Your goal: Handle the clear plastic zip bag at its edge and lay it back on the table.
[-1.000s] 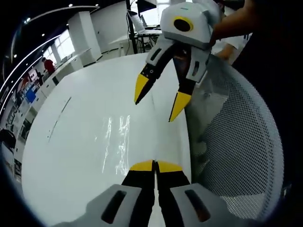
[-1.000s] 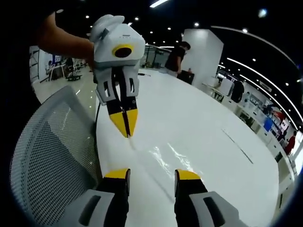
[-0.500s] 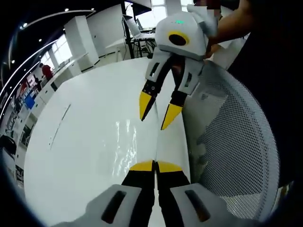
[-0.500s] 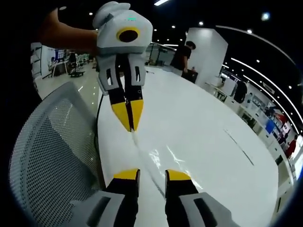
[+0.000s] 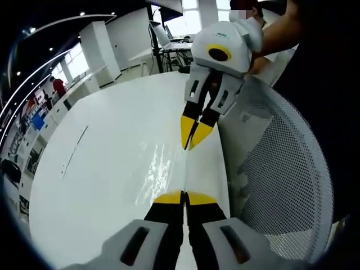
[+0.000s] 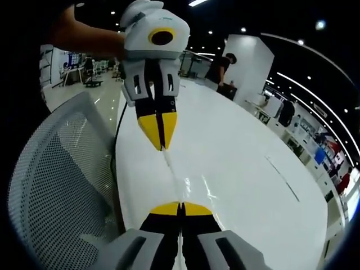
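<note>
Grippers: two. The left gripper (image 5: pixel 185 197) has both jaws together; the right gripper (image 5: pixel 191 138) sits just ahead of them, jaws together too.
Bags: one clear bag (image 5: pixel 163 169), stretched between the two sets of jaws.
Tables: one white table (image 5: pixel 107 152), under the jaws.
Chairs: one mesh chair (image 5: pixel 275 180), right of the left gripper's jaws.
People: two standing (image 6: pixel 216 67) (image 5: pixel 56 87), far beyond the jaws.

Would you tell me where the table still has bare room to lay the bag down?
The white table is bare between the zip bag and the thin dark line on its surface. It is crowded along the edge by the mesh chair, where the left gripper and right gripper pinch the bag's edge.
</note>
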`<state>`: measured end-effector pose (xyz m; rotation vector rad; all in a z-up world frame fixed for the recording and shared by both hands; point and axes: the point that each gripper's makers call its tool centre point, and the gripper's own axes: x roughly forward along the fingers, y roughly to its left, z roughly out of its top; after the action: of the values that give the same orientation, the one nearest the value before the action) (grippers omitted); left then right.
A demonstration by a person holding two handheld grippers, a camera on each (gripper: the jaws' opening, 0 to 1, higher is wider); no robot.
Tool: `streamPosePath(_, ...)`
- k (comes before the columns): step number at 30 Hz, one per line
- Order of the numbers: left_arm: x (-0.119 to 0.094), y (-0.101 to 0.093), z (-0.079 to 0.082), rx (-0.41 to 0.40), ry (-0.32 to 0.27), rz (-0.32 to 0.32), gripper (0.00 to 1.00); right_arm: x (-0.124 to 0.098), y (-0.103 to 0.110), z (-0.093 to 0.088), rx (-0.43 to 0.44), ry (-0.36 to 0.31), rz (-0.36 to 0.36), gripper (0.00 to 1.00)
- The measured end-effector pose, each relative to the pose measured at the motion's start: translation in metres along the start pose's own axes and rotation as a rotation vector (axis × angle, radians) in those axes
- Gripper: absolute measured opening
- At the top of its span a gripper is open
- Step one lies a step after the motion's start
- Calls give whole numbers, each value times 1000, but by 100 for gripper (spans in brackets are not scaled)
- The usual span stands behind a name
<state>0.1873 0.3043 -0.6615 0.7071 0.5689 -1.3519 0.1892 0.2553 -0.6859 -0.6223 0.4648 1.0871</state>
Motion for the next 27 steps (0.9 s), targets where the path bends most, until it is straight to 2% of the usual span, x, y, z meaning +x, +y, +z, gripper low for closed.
streamPosePath(4, -2, 5, 2, 48, -25, 23, 1, -1, -1, 1, -11, -1, 3, 0)
streamPosePath(8, -2, 9, 3, 102, -25, 42, 17, -1, -2, 2, -26, 4, 5, 0)
streamPosePath(16, 2, 11, -2, 174, 9, 50, 21, 0, -2, 3, -44, 10, 13, 0)
streamPosePath(27, 4, 12, -1, 232, 30, 54, 18, -1, -2, 6, -60, 13, 16, 0)
